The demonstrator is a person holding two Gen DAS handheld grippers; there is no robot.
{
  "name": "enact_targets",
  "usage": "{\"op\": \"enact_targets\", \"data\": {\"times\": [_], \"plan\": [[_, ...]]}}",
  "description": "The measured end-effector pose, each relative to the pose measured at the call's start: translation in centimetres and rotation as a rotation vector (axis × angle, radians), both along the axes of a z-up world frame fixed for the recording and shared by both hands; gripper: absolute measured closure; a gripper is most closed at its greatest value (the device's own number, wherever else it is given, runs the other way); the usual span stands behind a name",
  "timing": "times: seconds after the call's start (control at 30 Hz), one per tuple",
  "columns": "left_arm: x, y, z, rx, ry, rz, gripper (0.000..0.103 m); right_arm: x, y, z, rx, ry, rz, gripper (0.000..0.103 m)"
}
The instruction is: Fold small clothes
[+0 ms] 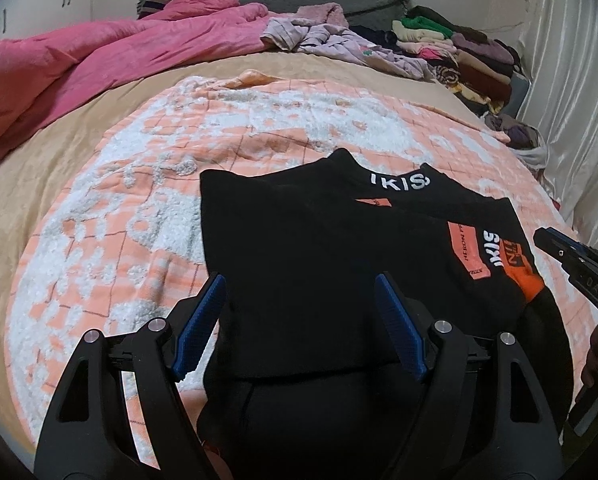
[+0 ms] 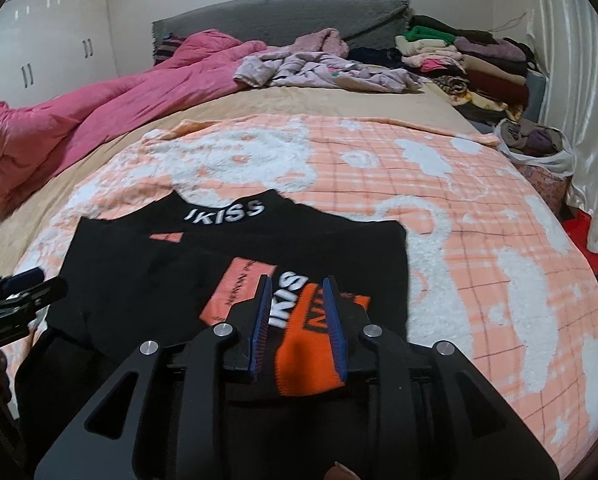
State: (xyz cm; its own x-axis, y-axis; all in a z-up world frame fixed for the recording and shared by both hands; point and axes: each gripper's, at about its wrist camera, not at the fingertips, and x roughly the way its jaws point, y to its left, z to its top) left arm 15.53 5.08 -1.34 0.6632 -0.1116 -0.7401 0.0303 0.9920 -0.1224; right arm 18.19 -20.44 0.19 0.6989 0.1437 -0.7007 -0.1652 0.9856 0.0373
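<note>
A: What is on the left?
B: The left gripper [image 1: 299, 300] hangs over the near part of the black top [image 1: 299, 240], fingers spread wide, nothing pinched.
A: And the top?
B: It lies partly folded on the peach-and-white blanket [image 2: 479, 220].
A: On the right?
B: The right gripper [image 2: 299, 300] has its fingers a little apart above the orange cuff [image 2: 303, 364]; whether the pads touch it, I cannot tell.

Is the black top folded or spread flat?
Partly folded: the black top has one side turned inward, its orange cuff lying on the body.
</note>
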Motion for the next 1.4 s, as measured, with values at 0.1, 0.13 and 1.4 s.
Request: {"op": "enact_targets", "data": {"times": [0.1,0.13,1.4], "plan": [[0.3,-0.7,-0.2,0.018,0.010,-0.030,0.043,-0.4,0.9,-0.2,0.006,0.009,0.037,0.077],[0.4,-0.9,-0.4,0.024,0.015,-0.040,0.044,-0.5,1.1,-0.3,0.005,0.011,0.044,0.077],[0.9,-0.8,-3.8,0.060,0.112,-0.065,0.047,-0.3,0.6,-5.6,-0.016,0.137,0.016,0.070]]}}
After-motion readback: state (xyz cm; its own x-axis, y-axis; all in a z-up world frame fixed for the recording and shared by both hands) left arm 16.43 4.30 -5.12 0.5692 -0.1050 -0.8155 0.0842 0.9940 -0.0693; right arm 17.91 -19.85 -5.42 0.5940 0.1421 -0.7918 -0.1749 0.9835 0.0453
